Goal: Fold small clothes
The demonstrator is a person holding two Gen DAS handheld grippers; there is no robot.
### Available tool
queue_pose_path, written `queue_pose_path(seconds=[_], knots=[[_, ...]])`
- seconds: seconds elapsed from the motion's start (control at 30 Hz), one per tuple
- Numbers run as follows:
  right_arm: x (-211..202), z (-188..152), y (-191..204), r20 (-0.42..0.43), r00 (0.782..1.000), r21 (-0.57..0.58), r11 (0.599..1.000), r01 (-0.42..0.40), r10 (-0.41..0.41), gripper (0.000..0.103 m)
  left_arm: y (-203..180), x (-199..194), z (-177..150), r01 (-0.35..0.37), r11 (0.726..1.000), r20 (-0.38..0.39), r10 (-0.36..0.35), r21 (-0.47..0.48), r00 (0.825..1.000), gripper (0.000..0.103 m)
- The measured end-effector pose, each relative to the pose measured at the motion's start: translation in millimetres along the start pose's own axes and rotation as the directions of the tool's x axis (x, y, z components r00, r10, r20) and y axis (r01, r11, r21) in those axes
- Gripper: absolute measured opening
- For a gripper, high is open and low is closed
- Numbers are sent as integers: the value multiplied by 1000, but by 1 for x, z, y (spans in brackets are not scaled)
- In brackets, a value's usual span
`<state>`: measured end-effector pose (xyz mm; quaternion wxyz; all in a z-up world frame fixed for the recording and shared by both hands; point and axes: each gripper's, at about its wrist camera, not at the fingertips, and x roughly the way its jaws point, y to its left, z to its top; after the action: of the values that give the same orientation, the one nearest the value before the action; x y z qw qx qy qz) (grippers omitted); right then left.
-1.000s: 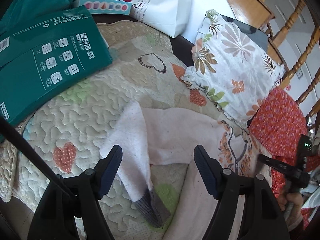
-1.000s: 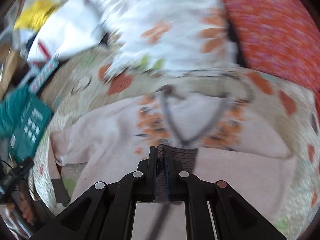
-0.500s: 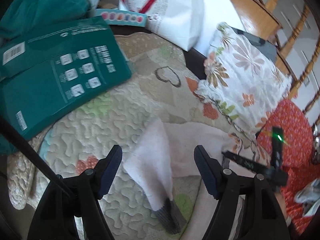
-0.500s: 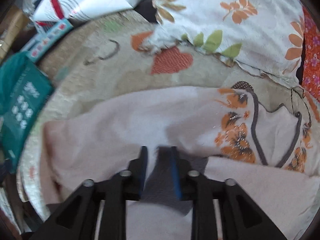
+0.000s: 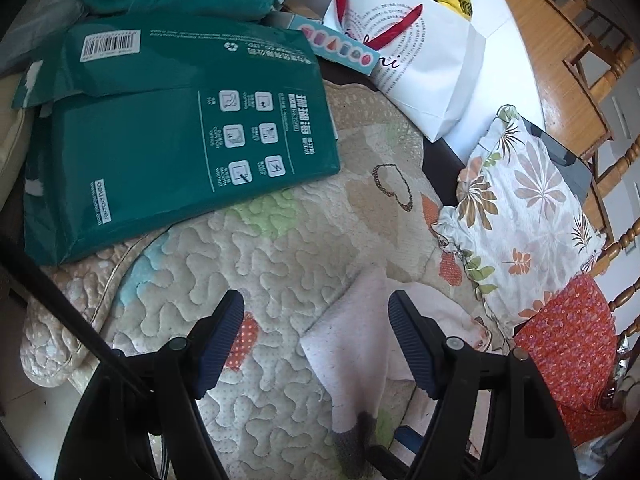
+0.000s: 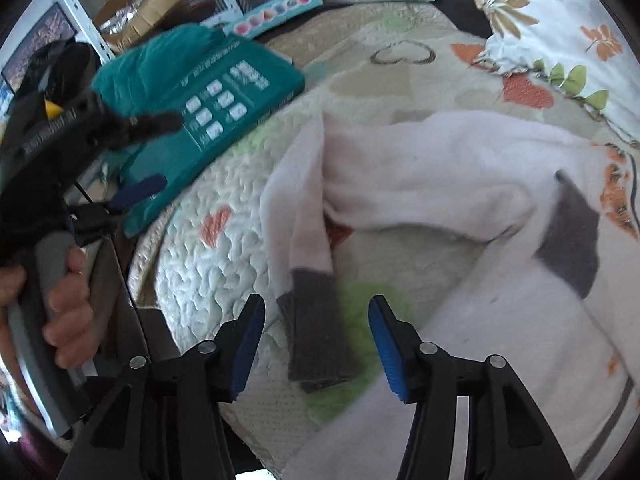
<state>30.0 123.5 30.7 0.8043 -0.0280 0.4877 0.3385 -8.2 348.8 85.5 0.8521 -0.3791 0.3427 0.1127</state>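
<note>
One green pack [image 5: 168, 140] printed "www.nbdeli.com", barcode label [image 5: 111, 43].

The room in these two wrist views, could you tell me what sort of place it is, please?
Most likely a lived-in home room: a quilted heart-patterned cover serves as the folding surface, with a floral pillow, turned wooden chairs behind, and a white gift bag.

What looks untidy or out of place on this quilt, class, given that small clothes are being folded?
The pink garment lies crumpled; one sleeve's grey cuff lies loose between the right gripper's open jaws. A green package also lies on the quilt.
</note>
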Motion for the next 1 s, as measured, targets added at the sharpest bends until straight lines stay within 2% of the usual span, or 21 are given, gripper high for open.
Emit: queue_pose_path(seconds=[0.07,0.1,0.13,0.17,0.23,0.37,0.57,0.67,0.8,1.0], knots=[[10,-3,1,-2,999,-13,998,54,-54,57,0,0,-1,2,1000,-7,-2,11,1000,73],[13,-5,1,-6,998,-13,997,70,-70,52,-1,0,-2,1,1000,-7,-1,19,1000,73],[16,-5,-3,-15,997,-2,997,82,-82,25,-2,0,-2,-1,1000,-6,1,25,1000,73],[19,-6,-7,-28,997,23,997,77,-76,9,-2,0,-3,-4,1000,-5,4,30,1000,73],[15,-5,-22,-17,999,108,993,40,-38,9,-4,1,-4,-11,999,-5,11,38,1000,73],[-18,-4,-32,65,998,171,985,-14,3,9,-9,7,-9,-27,998,-22,28,48,999,73],[-80,-1,-55,165,986,220,975,-20,-17,9,-30,17,-23,-48,992,-40,53,113,998,73],[-114,-3,-82,213,976,273,962,-12,-48,9,-45,23,-32,-45,987,-55,54,157,997,73],[-163,-18,-135,269,956,379,925,3,-113,9,-66,28,-44,-26,977,-65,41,210,997,74],[-216,-55,-220,261,927,546,833,89,-270,9,-94,39,-59,5,967,-103,22,255,994,74]])
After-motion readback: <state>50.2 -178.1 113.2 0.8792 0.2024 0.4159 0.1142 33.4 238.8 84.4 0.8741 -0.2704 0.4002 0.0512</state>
